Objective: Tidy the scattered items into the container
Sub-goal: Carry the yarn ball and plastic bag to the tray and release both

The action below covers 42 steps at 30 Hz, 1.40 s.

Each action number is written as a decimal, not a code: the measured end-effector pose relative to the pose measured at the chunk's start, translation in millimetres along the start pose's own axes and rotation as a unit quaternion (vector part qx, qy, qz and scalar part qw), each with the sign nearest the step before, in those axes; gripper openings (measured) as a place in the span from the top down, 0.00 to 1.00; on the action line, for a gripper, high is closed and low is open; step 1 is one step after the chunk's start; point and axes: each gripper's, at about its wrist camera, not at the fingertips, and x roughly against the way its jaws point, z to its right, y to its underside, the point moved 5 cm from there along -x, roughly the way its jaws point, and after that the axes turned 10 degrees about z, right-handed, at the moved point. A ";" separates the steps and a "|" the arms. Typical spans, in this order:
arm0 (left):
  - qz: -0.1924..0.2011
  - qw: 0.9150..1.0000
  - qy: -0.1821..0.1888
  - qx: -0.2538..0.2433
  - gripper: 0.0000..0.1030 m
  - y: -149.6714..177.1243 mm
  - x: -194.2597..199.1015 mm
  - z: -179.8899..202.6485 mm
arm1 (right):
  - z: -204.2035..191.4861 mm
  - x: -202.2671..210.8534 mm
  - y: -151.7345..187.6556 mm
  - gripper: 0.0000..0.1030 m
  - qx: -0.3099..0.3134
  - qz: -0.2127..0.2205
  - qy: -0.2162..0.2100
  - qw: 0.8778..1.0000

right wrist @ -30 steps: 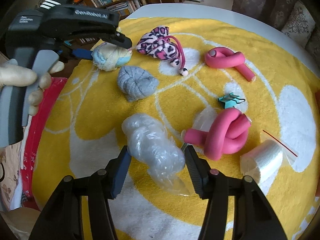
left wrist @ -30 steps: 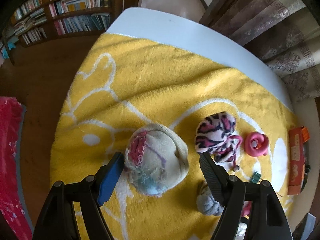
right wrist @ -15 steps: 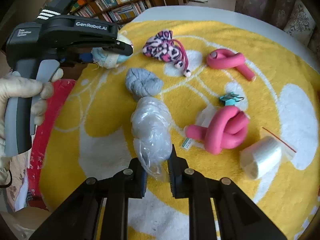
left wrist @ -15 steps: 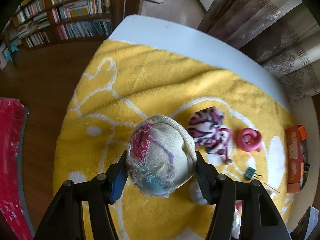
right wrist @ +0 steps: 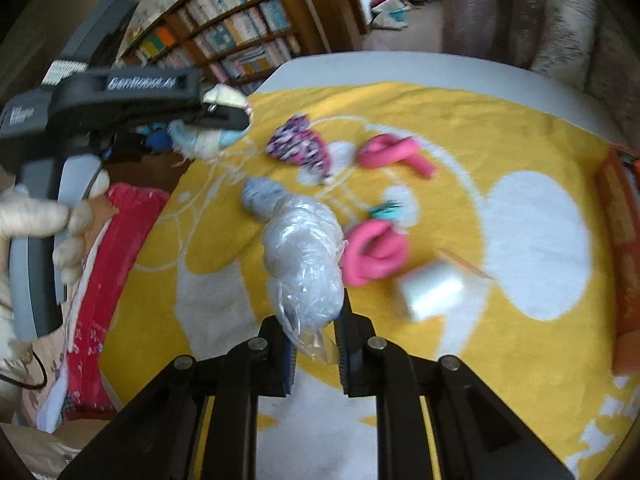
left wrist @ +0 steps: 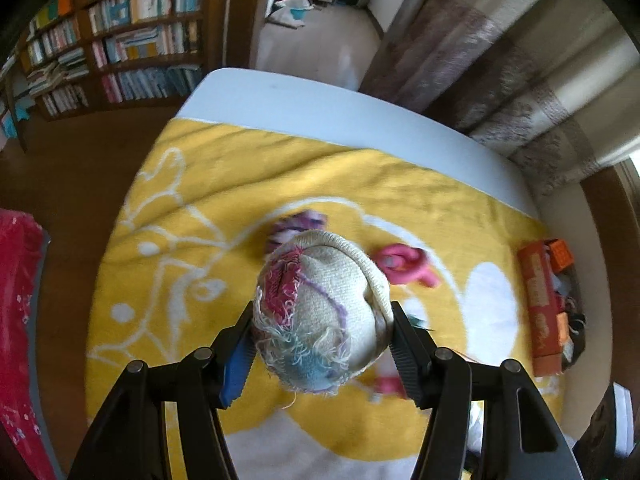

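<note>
Left wrist: left tool (left wrist: 320, 344) angled down, clamping sock ball (left wrist: 320, 316) | right tool (right wrist: 314, 340) angled down, pinching plastic bag (right wrist: 304, 264)

The left hand-held gripper (left wrist: 322, 346) has two matte black fingers of flat, angular links, each with a round silver screw head at the joints. Its left finger carries a bright blue ribbed pad, its right finger a dark ribbed one. Seen from the right wrist view, its body is a black housing with white lettering on the side, a white striped label at the far left end, and a grey handle. A light-coloured glove covers the hand (right wrist: 38, 216) on it; a thin black cable hangs below.

The right hand-held gripper (right wrist: 314, 344) has matching black fingers, silver screws and yellow strips along the inner edges.
</note>
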 end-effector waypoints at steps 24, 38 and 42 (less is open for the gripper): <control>-0.005 0.989 0.091 -0.120 0.39 28.8 1.8 240.3 | 241.3 189.0 -29.2 0.82 -0.131 0.169 0.192 0.958; -0.021 0.980 0.115 -0.160 0.39 34.9 -19.8 317.1 | 289.2 190.9 12.1 0.22 -0.159 0.168 0.241 0.943; -0.029 0.976 0.129 -0.174 0.39 36.8 -31.5 348.2 | 291.6 197.0 27.7 0.22 -0.178 0.161 0.228 0.944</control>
